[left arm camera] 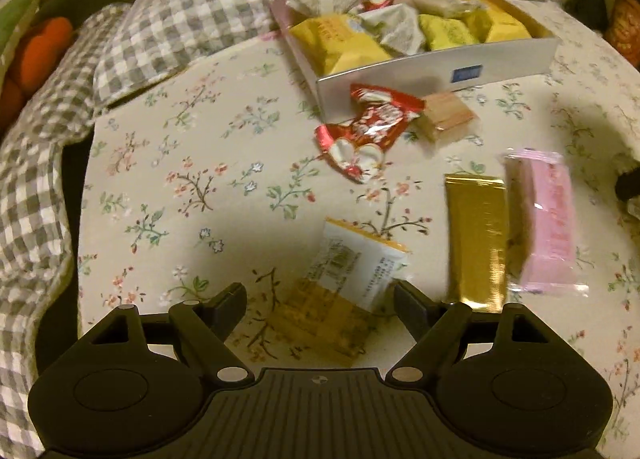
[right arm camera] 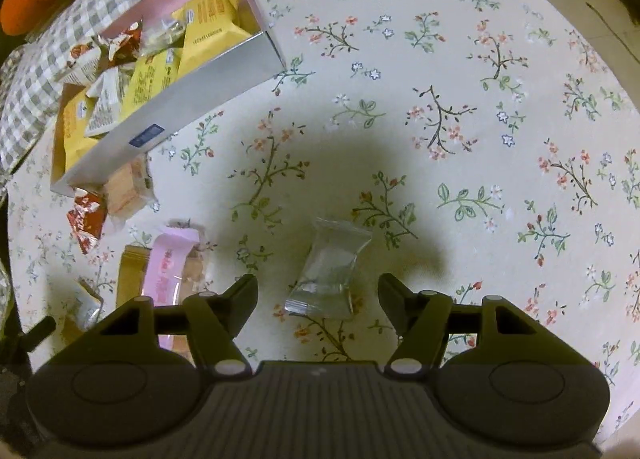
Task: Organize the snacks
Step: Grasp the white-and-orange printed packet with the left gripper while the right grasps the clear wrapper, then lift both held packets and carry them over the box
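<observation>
We judge the task partly done: the box (left arm camera: 436, 71) holds many packets, six snacks lie loose on the cloth (right arm camera: 480, 59), left gripper (left arm camera: 320, 301) agape over the white packet (left arm camera: 360, 263), right gripper (right arm camera: 318, 291) agape over the clear packet (right arm camera: 332, 267).

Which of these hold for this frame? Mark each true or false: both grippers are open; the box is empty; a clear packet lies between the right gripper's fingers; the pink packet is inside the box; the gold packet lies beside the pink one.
1. Both the left gripper and the right gripper are open. True.
2. The box is empty. False: it holds yellow and white snack packets.
3. A clear packet lies between the right gripper's fingers. True; not gripped.
4. The pink packet is inside the box. False: it lies on the floral cloth.
5. The gold packet lies beside the pink packet. True.
</observation>
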Action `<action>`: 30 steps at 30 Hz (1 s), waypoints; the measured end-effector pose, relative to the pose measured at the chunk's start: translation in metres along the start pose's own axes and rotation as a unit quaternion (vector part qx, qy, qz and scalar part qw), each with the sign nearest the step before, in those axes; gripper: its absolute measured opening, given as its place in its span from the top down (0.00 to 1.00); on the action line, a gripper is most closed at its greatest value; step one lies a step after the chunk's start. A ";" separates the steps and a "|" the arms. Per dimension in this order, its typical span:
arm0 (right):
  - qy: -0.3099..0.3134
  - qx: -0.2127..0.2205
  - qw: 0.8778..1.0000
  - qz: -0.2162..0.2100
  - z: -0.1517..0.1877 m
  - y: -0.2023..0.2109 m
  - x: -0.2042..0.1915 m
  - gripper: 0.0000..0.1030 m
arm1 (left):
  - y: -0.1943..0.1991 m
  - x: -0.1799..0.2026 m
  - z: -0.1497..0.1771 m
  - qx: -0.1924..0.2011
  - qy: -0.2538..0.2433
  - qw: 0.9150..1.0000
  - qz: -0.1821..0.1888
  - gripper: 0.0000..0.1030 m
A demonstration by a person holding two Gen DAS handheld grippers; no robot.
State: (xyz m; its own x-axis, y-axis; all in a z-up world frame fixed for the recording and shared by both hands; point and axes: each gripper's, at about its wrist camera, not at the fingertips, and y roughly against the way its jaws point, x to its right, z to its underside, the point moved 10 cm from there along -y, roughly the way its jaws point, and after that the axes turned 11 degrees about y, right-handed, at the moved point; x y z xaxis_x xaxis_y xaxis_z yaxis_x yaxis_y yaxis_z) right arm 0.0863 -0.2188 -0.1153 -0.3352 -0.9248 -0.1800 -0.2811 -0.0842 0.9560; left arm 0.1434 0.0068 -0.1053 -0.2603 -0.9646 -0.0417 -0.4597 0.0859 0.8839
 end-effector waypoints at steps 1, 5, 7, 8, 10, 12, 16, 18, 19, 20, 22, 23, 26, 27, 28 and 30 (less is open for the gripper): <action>0.002 -0.002 1.000 0.004 0.000 -0.002 0.000 0.39 | -0.001 -0.001 -0.001 -0.001 0.008 1.000 0.005 0.19; 0.018 0.009 1.000 0.024 -0.004 -0.005 -0.003 0.38 | 0.002 0.006 -0.002 0.004 0.006 1.000 0.023 0.49; 0.024 0.015 0.999 0.023 -0.006 -0.005 -0.004 0.51 | 0.004 0.010 -0.002 -0.001 0.017 0.999 0.042 0.62; 0.033 0.020 0.999 0.027 -0.007 -0.004 -0.006 0.56 | 0.005 0.011 -0.001 -0.002 0.018 0.999 0.041 0.63; 0.049 0.025 0.998 0.028 -0.008 -0.004 -0.010 0.71 | 0.005 0.011 -0.001 -0.001 0.016 0.999 0.039 0.64; 0.059 0.026 0.998 0.020 -0.007 -0.003 -0.014 0.77 | 0.005 0.010 -0.002 -0.002 0.021 0.999 0.040 0.64; 0.073 0.034 0.997 0.014 -0.010 0.000 -0.017 0.78 | 0.005 0.006 -0.002 -0.001 0.029 0.999 0.034 0.64; 0.077 0.039 0.996 0.011 -0.012 0.003 -0.020 0.78 | 0.006 0.004 -0.003 0.000 0.033 0.999 0.032 0.64; 0.077 0.041 0.996 0.009 -0.013 0.004 -0.020 0.79 | 0.007 0.004 -0.003 0.001 0.035 0.999 0.031 0.64; 0.078 0.042 0.996 0.008 -0.013 0.004 -0.020 0.79 | 0.008 0.004 -0.004 0.003 0.036 0.999 0.033 0.64; 0.078 0.045 0.996 0.005 -0.014 0.007 -0.019 0.79 | 0.010 0.004 -0.005 0.005 0.039 0.999 0.032 0.64; 0.078 0.048 0.996 0.005 -0.014 0.007 -0.019 0.79 | 0.010 0.005 -0.005 0.007 0.039 0.999 0.030 0.64; 0.079 0.052 0.996 0.000 -0.016 0.009 -0.021 0.79 | 0.013 0.006 -0.007 0.015 0.039 0.999 0.022 0.64; 0.079 0.053 0.995 -0.004 -0.016 0.010 -0.023 0.79 | 0.014 0.007 -0.008 0.018 0.040 0.999 0.021 0.64; 0.081 0.055 0.995 -0.007 -0.015 0.012 -0.025 0.79 | 0.016 0.007 -0.009 0.020 0.041 0.999 0.020 0.64; 0.085 0.057 0.995 -0.010 -0.016 0.014 -0.029 0.79 | 0.019 0.010 -0.011 0.026 0.044 0.998 0.021 0.64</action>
State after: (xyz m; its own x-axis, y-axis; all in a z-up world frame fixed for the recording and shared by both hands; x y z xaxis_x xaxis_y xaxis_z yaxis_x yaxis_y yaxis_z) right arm 0.1064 -0.1993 -0.0930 -0.1744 -0.9734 -0.1485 -0.3901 -0.0702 0.9181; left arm 0.1409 -0.0035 -0.0837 -0.2062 -0.9778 0.0377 -0.4936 0.1372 0.8588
